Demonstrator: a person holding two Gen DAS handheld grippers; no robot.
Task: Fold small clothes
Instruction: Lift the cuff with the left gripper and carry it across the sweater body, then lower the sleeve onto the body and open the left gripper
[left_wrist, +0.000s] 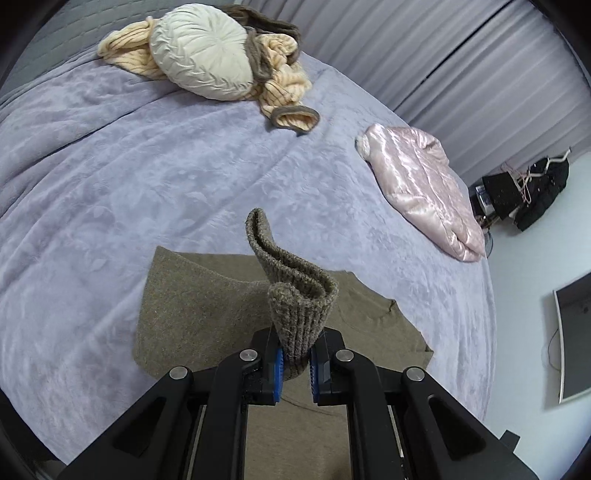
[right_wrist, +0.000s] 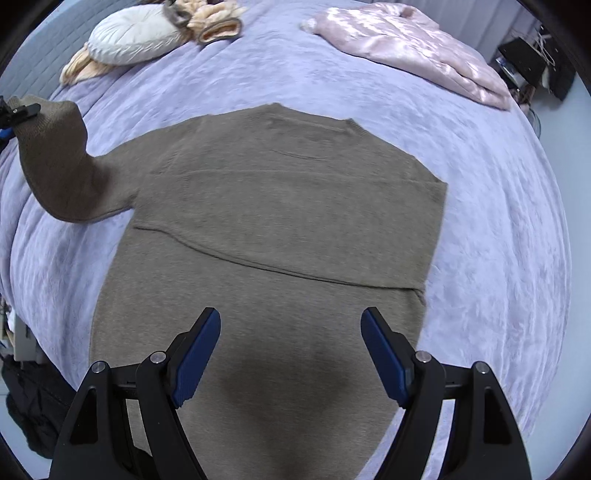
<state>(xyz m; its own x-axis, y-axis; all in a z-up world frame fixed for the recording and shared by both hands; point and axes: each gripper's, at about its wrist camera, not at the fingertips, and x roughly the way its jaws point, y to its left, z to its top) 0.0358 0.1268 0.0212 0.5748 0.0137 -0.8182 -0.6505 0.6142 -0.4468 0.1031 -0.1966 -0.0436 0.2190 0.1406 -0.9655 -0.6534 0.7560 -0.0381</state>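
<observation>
A brown knit sweater lies flat on the lavender bed, neckline toward the far side; its right sleeve is folded across the body. My left gripper is shut on the ribbed cuff of the left sleeve and holds it lifted above the bed; this also shows at the far left of the right wrist view. My right gripper is open and empty, hovering over the sweater's lower body. The sweater's body shows in the left wrist view.
A lavender blanket covers the bed. A round cream cushion and a peach striped garment lie at the far end. A shiny pink jacket lies at the right. Grey curtains hang beyond.
</observation>
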